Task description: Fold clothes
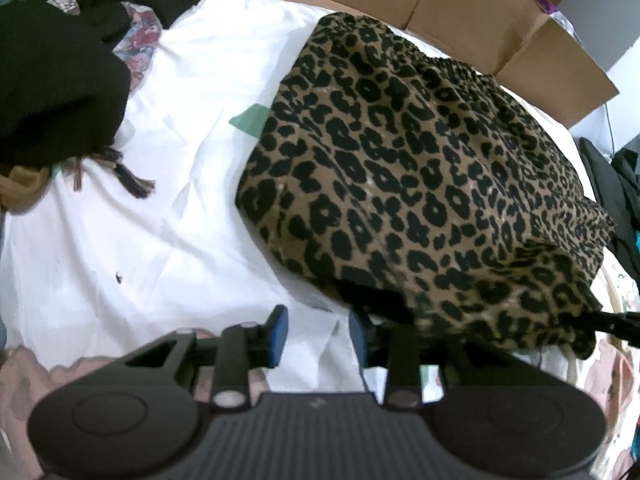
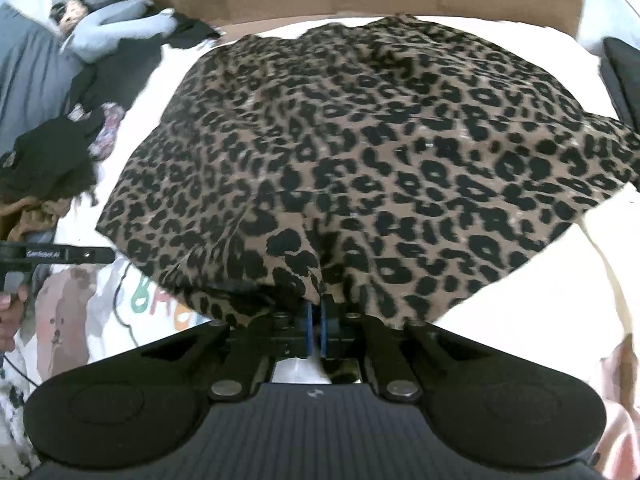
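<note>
- While the left wrist view shows the brown-and-black leopard-print fabric garment point(image 1: 424, 168) from its side, with a broad stretch of bare white bedsheet point(image 1: 168, 216) beyond the garment's edge, the right wrist view looks straight across the garment point(image 2: 360, 152), which fills most of that picture.
- Only the left wrist view shows a green patch point(image 1: 250, 120) on the sheet, touching the garment's edge, and a black tassel point(image 1: 132, 178) farther from the garment on that same side.
- Only the right wrist view shows a grey soft toy point(image 2: 116, 28) past the garment's far corner, and a hand point(image 2: 12, 312) beside the garment's near corner.
- Brown cardboard boxes point(image 1: 460, 4) stand beyond the garment's far edge in both views.
- Left gripper point(image 1: 316, 332): jaws part-way apart, grasping nothing; white sheet shows between the blue pads point(image 1: 279, 334).
- One left finger is half hidden under the garment's near hem; whether it touches the cloth I cannot tell.
- Right gripper point(image 2: 316, 320): jaws clenched on the garment's near hem, which bunches into a fold right at the blue pads point(image 2: 309, 330).
- From that pinch the garment spreads away over the sheet point(image 2: 520, 300).
</note>
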{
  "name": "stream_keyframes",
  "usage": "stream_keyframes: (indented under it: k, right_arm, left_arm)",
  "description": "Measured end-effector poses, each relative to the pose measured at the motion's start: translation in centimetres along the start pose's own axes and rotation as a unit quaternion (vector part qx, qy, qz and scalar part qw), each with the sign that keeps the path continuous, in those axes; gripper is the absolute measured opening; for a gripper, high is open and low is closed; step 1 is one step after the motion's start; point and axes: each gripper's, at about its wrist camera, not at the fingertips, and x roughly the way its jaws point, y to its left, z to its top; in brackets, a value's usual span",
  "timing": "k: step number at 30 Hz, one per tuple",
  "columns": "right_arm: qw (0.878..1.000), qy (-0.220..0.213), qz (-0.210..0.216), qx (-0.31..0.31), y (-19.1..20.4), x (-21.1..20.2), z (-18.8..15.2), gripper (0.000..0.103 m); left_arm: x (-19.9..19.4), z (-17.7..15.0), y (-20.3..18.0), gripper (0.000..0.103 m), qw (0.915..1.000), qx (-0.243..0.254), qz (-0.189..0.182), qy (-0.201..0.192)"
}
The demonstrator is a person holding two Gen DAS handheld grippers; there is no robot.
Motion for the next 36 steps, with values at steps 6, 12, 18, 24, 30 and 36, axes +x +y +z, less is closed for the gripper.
stream_keyframes:
  k: [6, 12, 18, 24, 30, 36]
  right_arm:
    - [1.000, -0.007, -0.019, 0.018, -1.4, 0.1, 0.3, 0.001]
    - [0.999, -0.003, -0.024, 0.026, -1.8, 0.4, 0.3, 0.001]
    - [0.999, 0.000, -0.024, 0.024, -1.8, 0.4, 0.2, 0.001]
    - [0.999, 0.003, -0.024, 0.022, -1.8, 0.6, 0.2, 0.001]
    - [1.000, 0.001, -0.006, 0.022, -1.9, 0.2, 0.3, 0.001]
    - [1.000, -0.008, 0.026, 0.014, -1.6, -0.8, 0.7, 0.001]
  left_arm:
    - [-0.4, 0.7, 0.5, 0.040, 0.9996, 0.022, 0.004, -0.017]
    - [-1.7, 1.4, 3.0, 0.042, 0.9993, -0.005, 0.011, -0.035]
    - [-0.5, 3.2, 3.5, 0.049, 0.9974, -0.034, -0.025, -0.059]
    - [2.0, 4.0, 2.7, 0.056, 0.9983, -0.020, -0.031, -0.045]
    - [1.9, 3.7, 2.4, 0.005, 0.9994, 0.011, -0.022, -0.025]
    - [-1.7, 4.9, 2.9, 0.005, 0.9993, 0.030, -0.009, -0.020]
